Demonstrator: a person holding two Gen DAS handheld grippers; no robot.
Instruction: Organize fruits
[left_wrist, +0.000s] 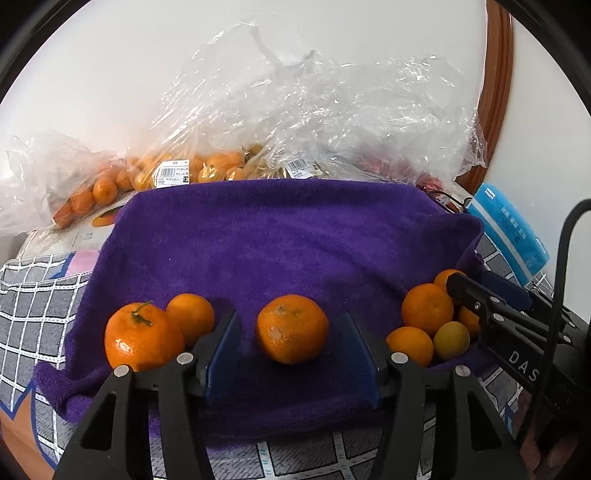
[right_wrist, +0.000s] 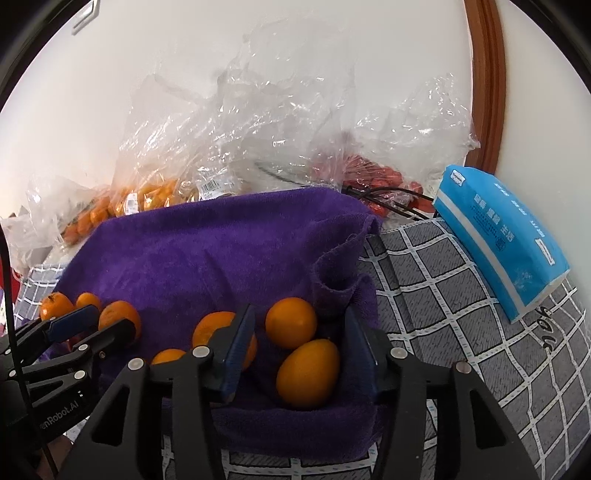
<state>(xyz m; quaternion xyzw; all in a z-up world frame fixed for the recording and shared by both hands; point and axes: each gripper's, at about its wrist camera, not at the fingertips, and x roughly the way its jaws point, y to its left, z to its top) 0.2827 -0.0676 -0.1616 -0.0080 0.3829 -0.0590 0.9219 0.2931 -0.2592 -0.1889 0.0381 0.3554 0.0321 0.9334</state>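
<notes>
A purple towel (left_wrist: 266, 236) carries loose fruit. My left gripper (left_wrist: 288, 315) stands open around one mandarin (left_wrist: 292, 328), with a gap on each side of it. Two more mandarins (left_wrist: 144, 341) lie to its left. At the towel's right edge sits a small pile of oranges (left_wrist: 426, 308) with a yellowish oval fruit (left_wrist: 451, 340). My right gripper (right_wrist: 300, 310) is open there; the oval fruit (right_wrist: 308, 373) lies between its pads untouched, and a round orange (right_wrist: 291, 323) sits just beyond. The left gripper (right_wrist: 96, 321) shows at the left of the right wrist view.
Clear plastic bags (left_wrist: 295, 110) with more oranges (left_wrist: 218, 166) and red fruit (right_wrist: 373, 177) stand behind the towel against a white wall. A blue tissue pack (right_wrist: 502, 240) lies on the checked grey cloth (right_wrist: 461, 314) to the right. A wooden frame (right_wrist: 484, 74) rises at back right.
</notes>
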